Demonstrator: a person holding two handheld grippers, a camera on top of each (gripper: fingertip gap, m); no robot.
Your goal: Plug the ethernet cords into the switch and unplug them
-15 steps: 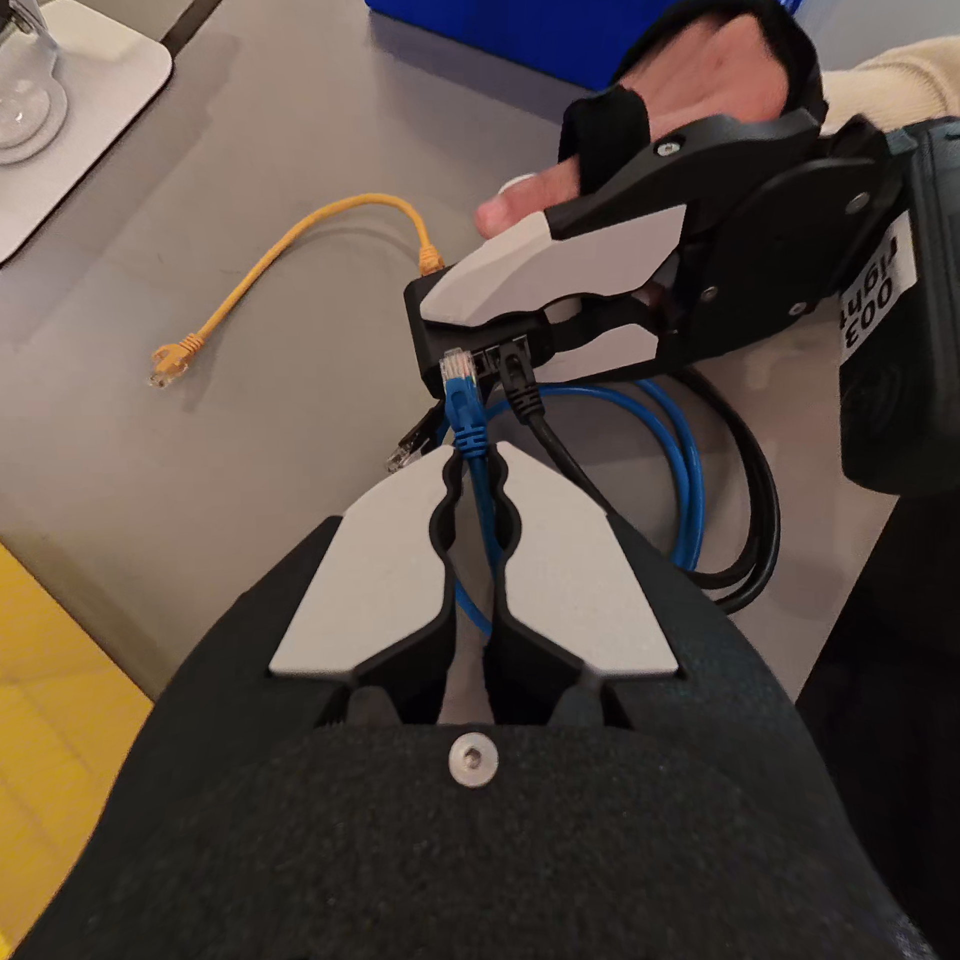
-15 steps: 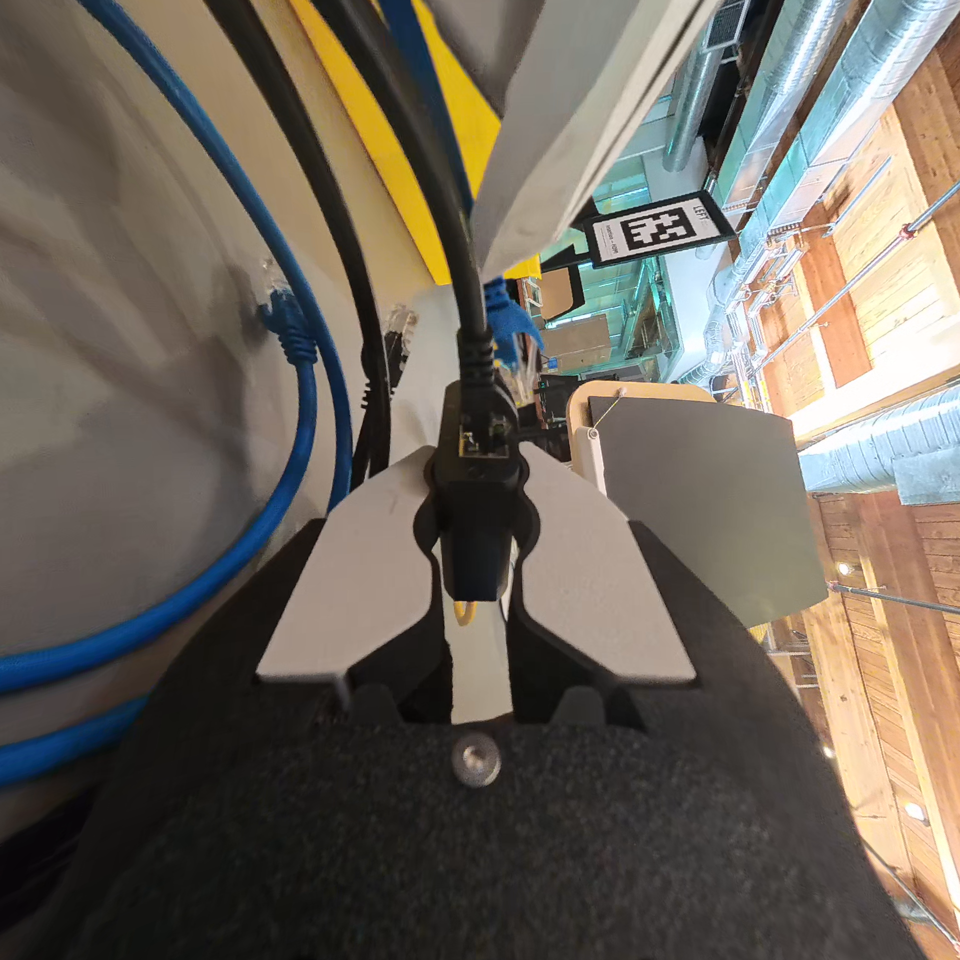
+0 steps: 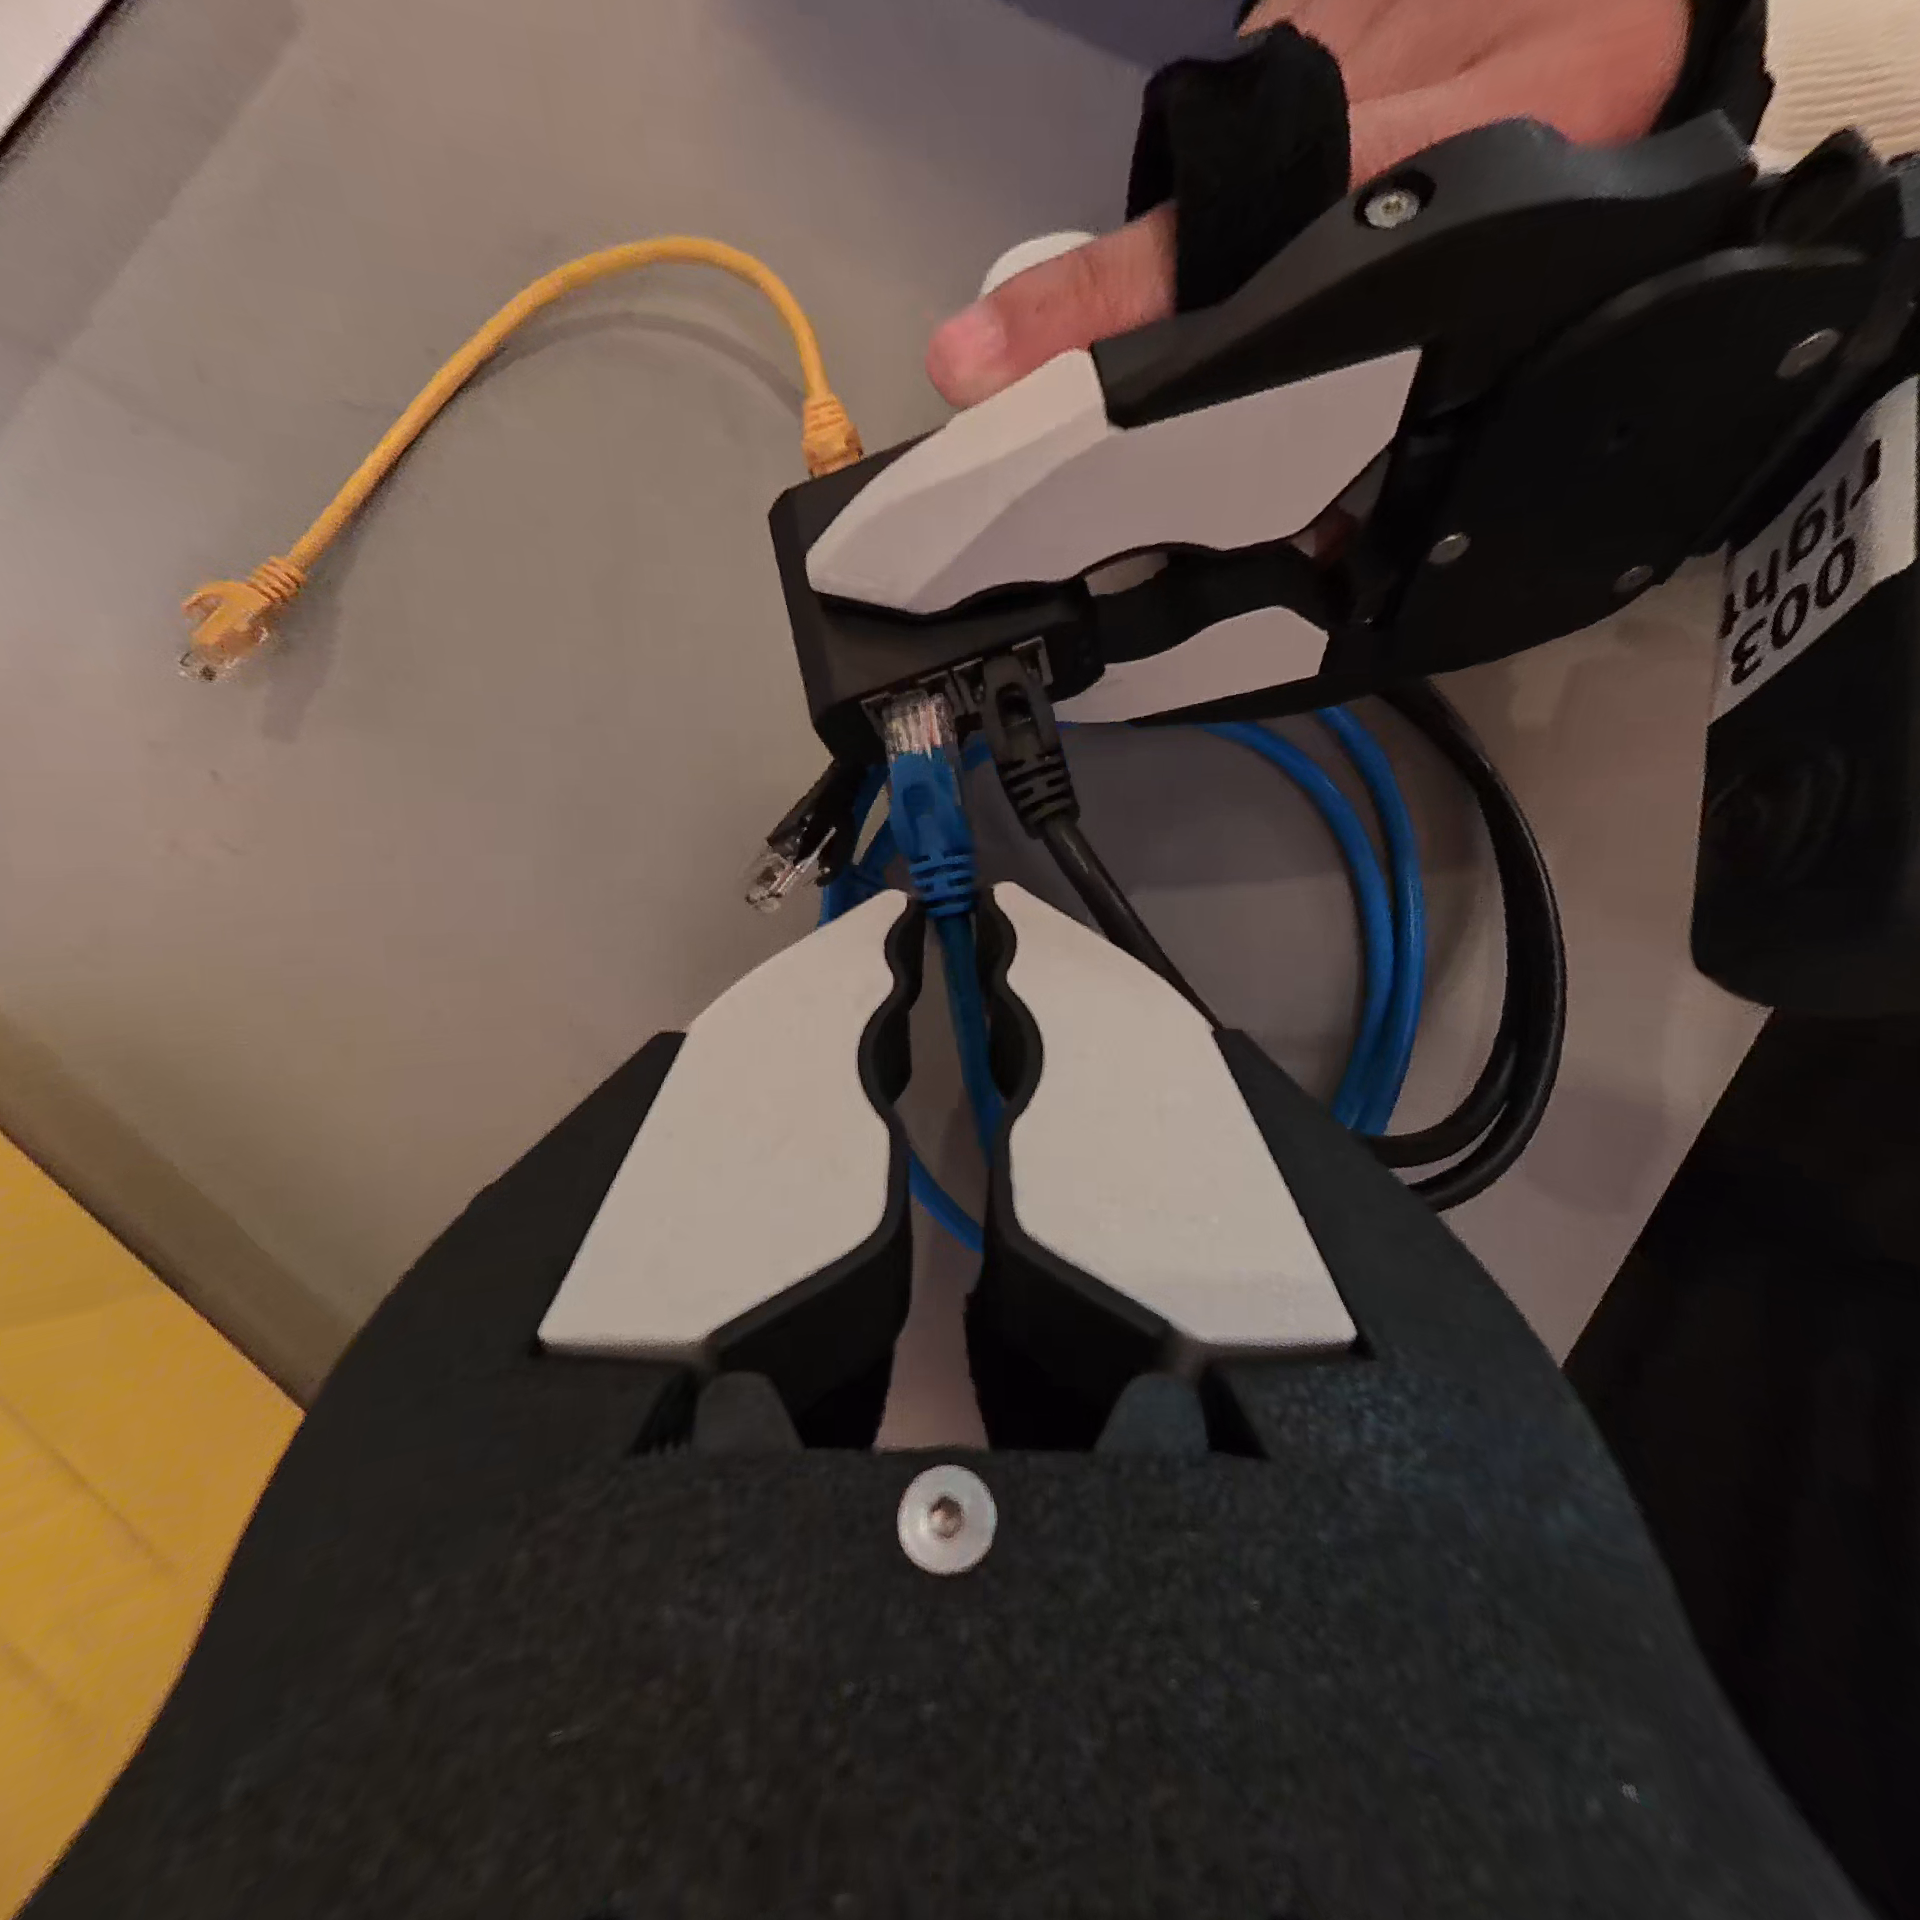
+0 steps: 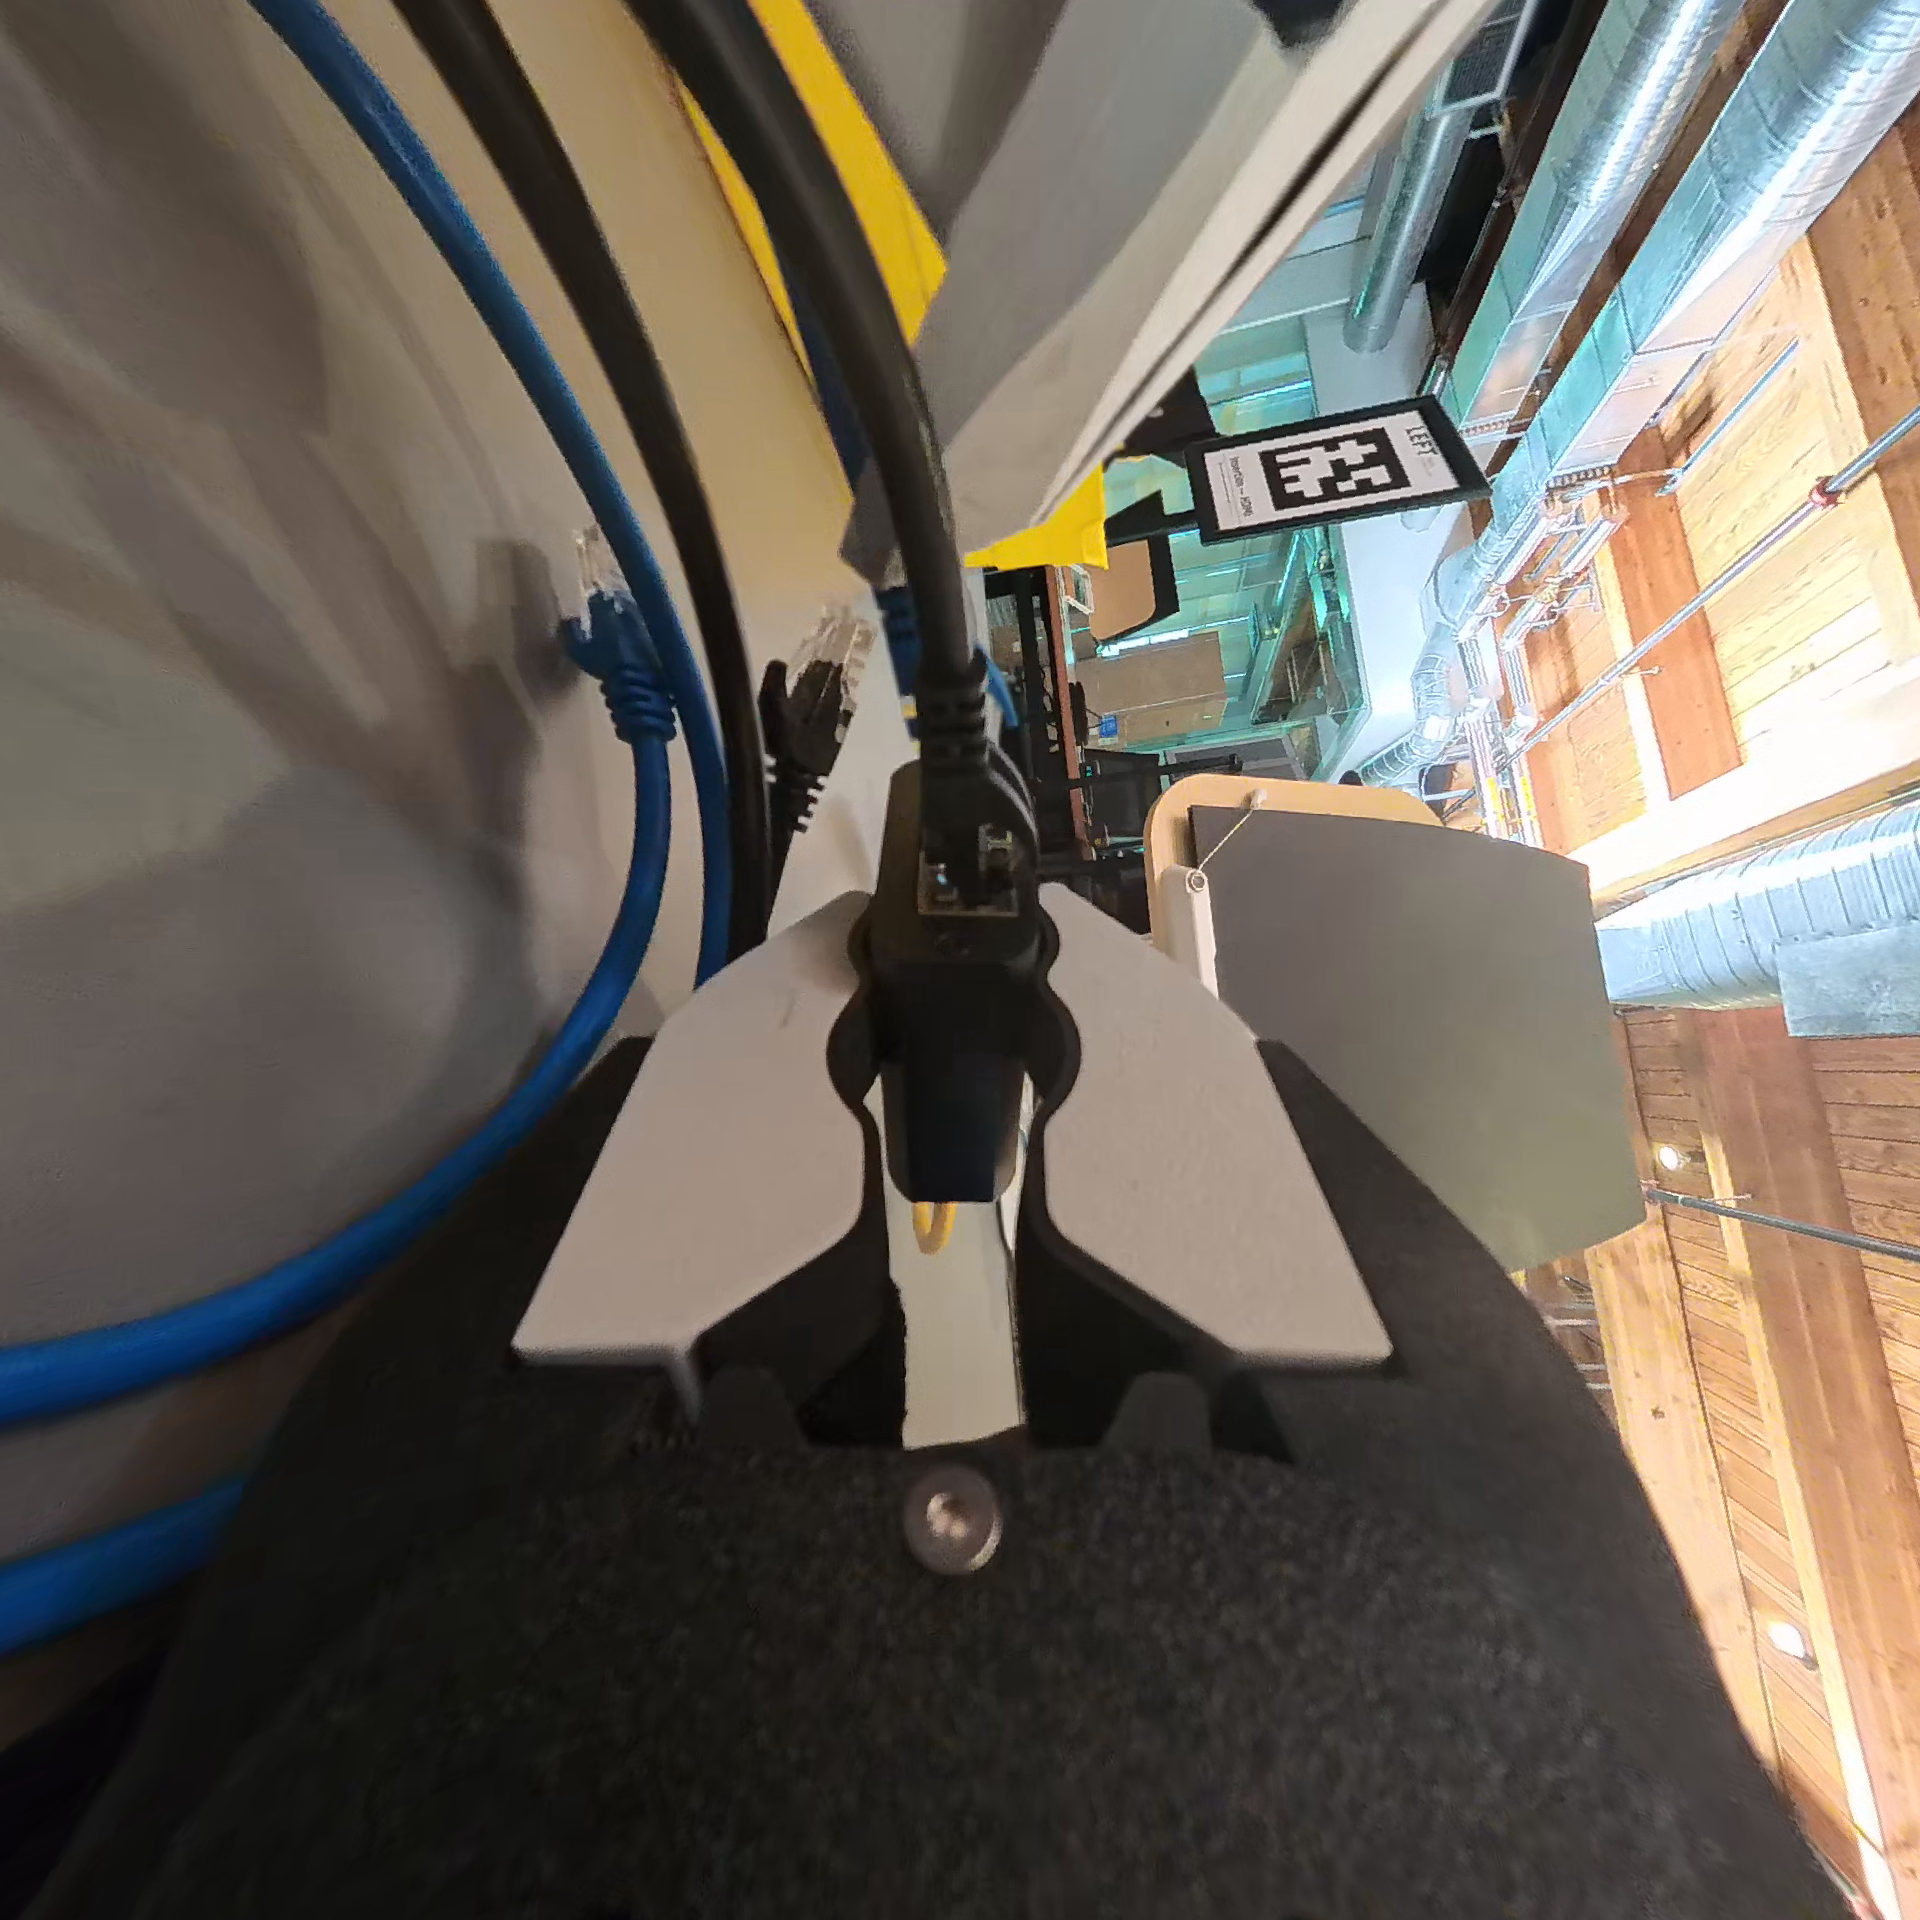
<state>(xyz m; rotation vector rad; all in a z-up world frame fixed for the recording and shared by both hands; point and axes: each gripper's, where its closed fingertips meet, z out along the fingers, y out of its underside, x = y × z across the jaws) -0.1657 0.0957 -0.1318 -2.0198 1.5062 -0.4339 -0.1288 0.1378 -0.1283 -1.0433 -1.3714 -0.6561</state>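
A: Blue cord (image 3: 940,831) sits nearest, pinched in the left gripper (image 3: 951,914), fingers closed tight on the cable just behind the boot.

B: Plug seated?

A: No. Its clear tip is right at a switch (image 3: 831,613) port, not visibly in. Cannot tell if it touches the port.

B: Switch location?

A: Off the table (image 3: 416,883), clamped in the right gripper (image 3: 831,644). White fingers (image 3: 1039,499) above and below the black box. Right wrist view confirms, switch (image 4: 951,1039) squeezed between both fingers (image 4: 727,1143), right gripper (image 4: 951,914) closed on it.

B: Other cords?

A: Black cord (image 3: 1029,748) is plugged into a port beside the blue tip. In the right wrist view, black cord (image 4: 925,520) runs away from the switch. Its other end, a loose black plug (image 3: 800,831), is just below the switch on the left. Blue cord loops with the black one to the right on the table.

B: Yellow?

A: Yellow cord (image 3: 582,312) is plugged into the far side of the switch, arcs over the table, free plug (image 3: 223,629) lying well left. A bit of yellow (image 4: 930,1226) shows behind the switch in the right wrist view.

B: Hand?

A: Hand (image 3: 1403,135) in a black fingerless glove holds the right gripper, top right. Yellow floor (image 3: 94,1455) lower left.
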